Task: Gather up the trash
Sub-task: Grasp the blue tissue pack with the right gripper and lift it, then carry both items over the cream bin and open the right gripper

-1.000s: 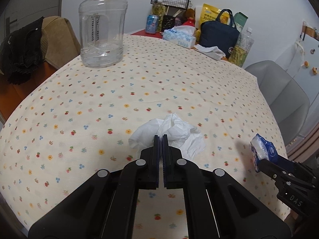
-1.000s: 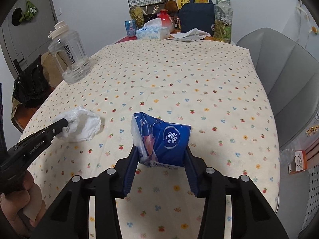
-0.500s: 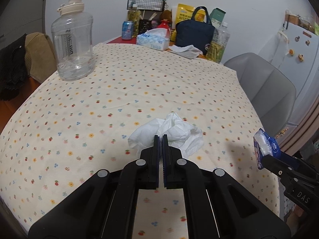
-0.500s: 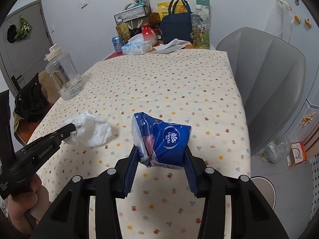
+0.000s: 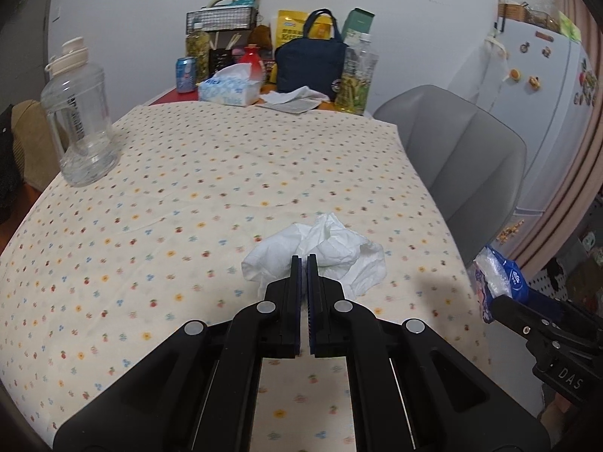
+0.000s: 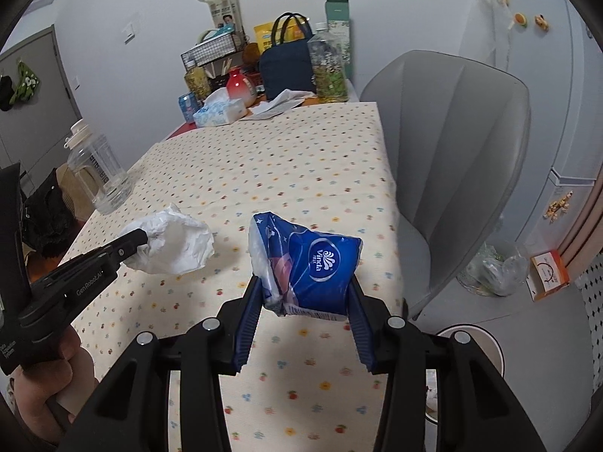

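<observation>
Water jug at tablecloth's left edge, chair right.

Soft, even indoor light filled both fisheye views, with no hard glare on the white wall. The patterned surface was evenly lit; a faint grey shadow lay on it at lower right of the left wrist view, beside the crumpled tissue. In the right wrist view a dim shadow trailed right of the tissue. Black vignetting rounded off every corner, and straight lines bowed toward the edges, the fridge curving at far right. The cloth's small print was slightly smeared, while the black claws stayed sharp.
</observation>
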The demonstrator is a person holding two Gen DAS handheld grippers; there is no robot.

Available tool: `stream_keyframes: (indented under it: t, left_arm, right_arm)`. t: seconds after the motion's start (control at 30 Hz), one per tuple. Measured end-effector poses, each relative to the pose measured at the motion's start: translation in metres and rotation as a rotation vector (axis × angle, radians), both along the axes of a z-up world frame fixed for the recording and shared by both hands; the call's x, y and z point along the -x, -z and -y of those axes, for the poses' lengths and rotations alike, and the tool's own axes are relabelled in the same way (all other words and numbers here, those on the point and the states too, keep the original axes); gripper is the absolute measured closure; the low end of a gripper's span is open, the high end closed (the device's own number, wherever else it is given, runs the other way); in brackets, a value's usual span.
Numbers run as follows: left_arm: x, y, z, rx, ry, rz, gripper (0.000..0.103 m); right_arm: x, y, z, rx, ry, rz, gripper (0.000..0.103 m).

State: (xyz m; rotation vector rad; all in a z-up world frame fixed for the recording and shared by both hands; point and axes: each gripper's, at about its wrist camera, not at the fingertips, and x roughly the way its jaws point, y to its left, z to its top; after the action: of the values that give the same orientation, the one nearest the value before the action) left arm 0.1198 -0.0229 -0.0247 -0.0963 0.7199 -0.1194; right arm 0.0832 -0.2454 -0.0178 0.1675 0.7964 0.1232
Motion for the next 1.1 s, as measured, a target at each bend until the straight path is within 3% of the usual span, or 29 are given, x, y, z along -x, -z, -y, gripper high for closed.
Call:
stream_keyframes:
  t: [0.67,1.1]
  left_arm:
    - [-0.005,-0.009,0.114,-0.038,0.203,0.01,0.099]
    - [-0.001,-0.003,0.188,-0.096,0.315,-0.004,0.099]
  right_arm:
    - [0.027,0.004,0.097,-0.006,0.193,0.007,0.059]
    - [0.048,0.027,0.164,-0.044,0.312,-0.016,0.059]
